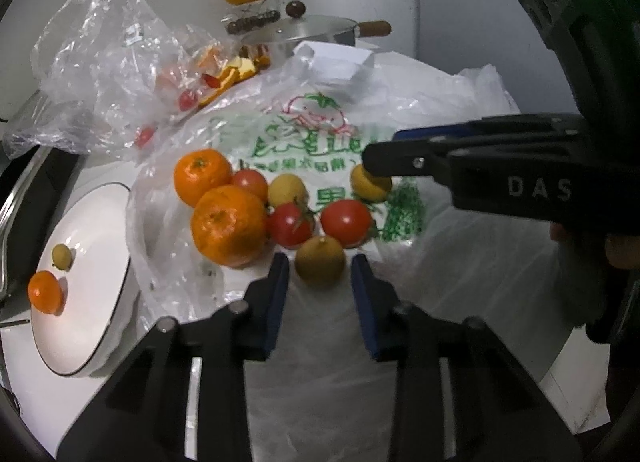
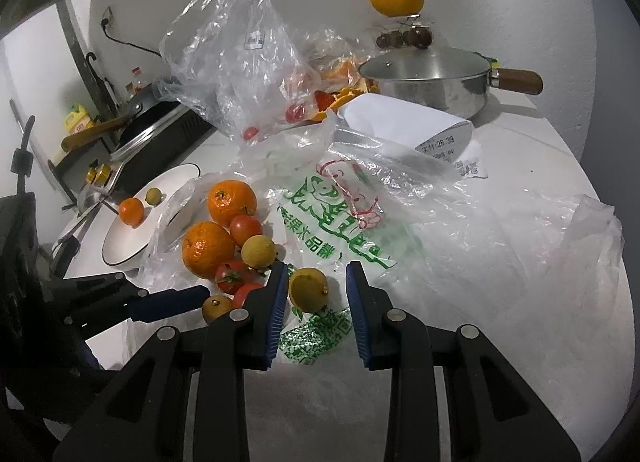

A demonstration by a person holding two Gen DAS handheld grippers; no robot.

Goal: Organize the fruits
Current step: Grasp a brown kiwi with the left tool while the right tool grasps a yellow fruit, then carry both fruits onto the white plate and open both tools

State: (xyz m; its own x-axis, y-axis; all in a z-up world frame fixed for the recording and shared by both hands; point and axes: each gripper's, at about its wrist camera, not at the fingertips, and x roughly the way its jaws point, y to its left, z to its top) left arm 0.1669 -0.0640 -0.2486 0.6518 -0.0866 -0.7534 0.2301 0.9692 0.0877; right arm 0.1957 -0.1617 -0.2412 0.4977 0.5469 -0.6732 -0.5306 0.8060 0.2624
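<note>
I held both tools low over the printed plastic bag (image 2: 340, 246), where the loose fruit lay in a cluster. My left gripper (image 1: 320, 274) stood open with an olive-brown round fruit (image 1: 321, 261) between its blue pads, neither pad appearing to touch it. My right gripper (image 2: 317, 278) was likewise spread wide around a small yellow fruit (image 2: 308, 289), which sat just against its left pad (image 2: 279, 294). Ahead and to the left of both tools lay two mandarins (image 2: 208, 249) and several cherry tomatoes (image 1: 346, 222). Further left, the white plate (image 1: 100, 302) already carried one small mandarin (image 1: 45, 292) and one greenish fruit (image 1: 62, 256), apparently the sorting destination. Each pick looked ready for closing.
</note>
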